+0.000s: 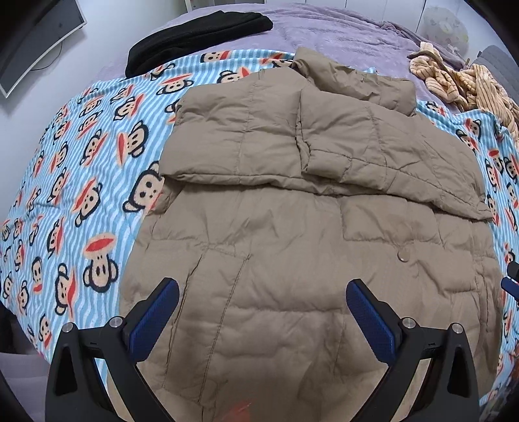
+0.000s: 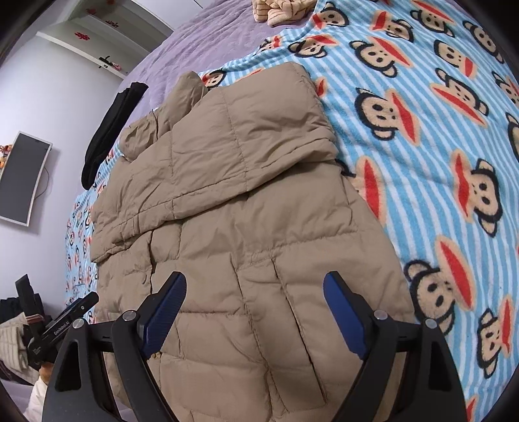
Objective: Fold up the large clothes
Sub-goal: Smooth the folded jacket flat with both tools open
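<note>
A tan quilted puffer jacket (image 1: pixel 292 227) lies flat on a blue striped monkey-print blanket (image 1: pixel 81 178), both sleeves folded in across its chest. My left gripper (image 1: pixel 262 285) hovers over the jacket's lower left part, jaws wide apart, nothing between the blue pads (image 1: pixel 155 318). In the right wrist view the same jacket (image 2: pixel 233 227) fills the middle. My right gripper (image 2: pixel 254 279) is open above the lower right hem area, with only fabric below it. The left gripper (image 2: pixel 58 324) shows at the left edge of that view.
A folded black garment (image 1: pixel 198 35) lies at the bed's far left on the purple bedspread (image 1: pixel 340 29). A crumpled yellow striped garment (image 1: pixel 464 81) sits at the far right. A wall-mounted screen (image 2: pixel 22 178) is beside the bed. The blanket (image 2: pixel 438 162) spreads out to the right.
</note>
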